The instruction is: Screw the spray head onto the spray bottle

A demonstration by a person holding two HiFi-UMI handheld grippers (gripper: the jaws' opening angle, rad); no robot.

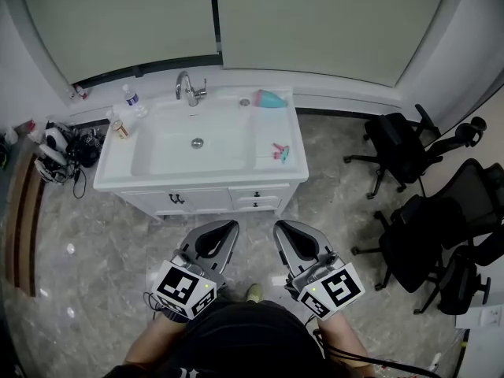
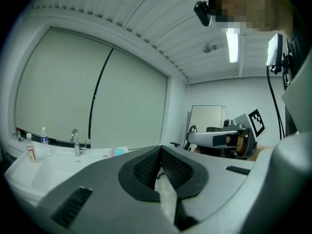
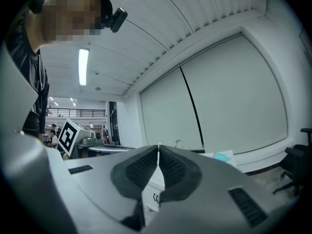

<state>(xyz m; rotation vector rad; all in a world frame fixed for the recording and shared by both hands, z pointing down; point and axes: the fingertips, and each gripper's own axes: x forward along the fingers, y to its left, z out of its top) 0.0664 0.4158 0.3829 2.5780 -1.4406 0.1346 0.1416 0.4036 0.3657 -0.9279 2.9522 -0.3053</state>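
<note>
Nothing is held, so this reads as the approach. The white sink cabinet's tabletop (image 1: pixel 273 124) stands ahead, well apart from the left gripper (image 1: pixel 224 225) and right gripper (image 1: pixel 285 227), whose fingers are pressed together on nothing. A teal bottle (image 1: pixel 270 98) lies at its back right corner. What seems to be the spray head (image 1: pixel 280 152) sits on the right ledge. Next, both must reach in and open, one per part. Around it are a grey marbled floor (image 1: pixel 94 242), black office chairs (image 1: pixel 398 152) on the right, and small bottles (image 1: pixel 130 97) left of the tap.
</note>
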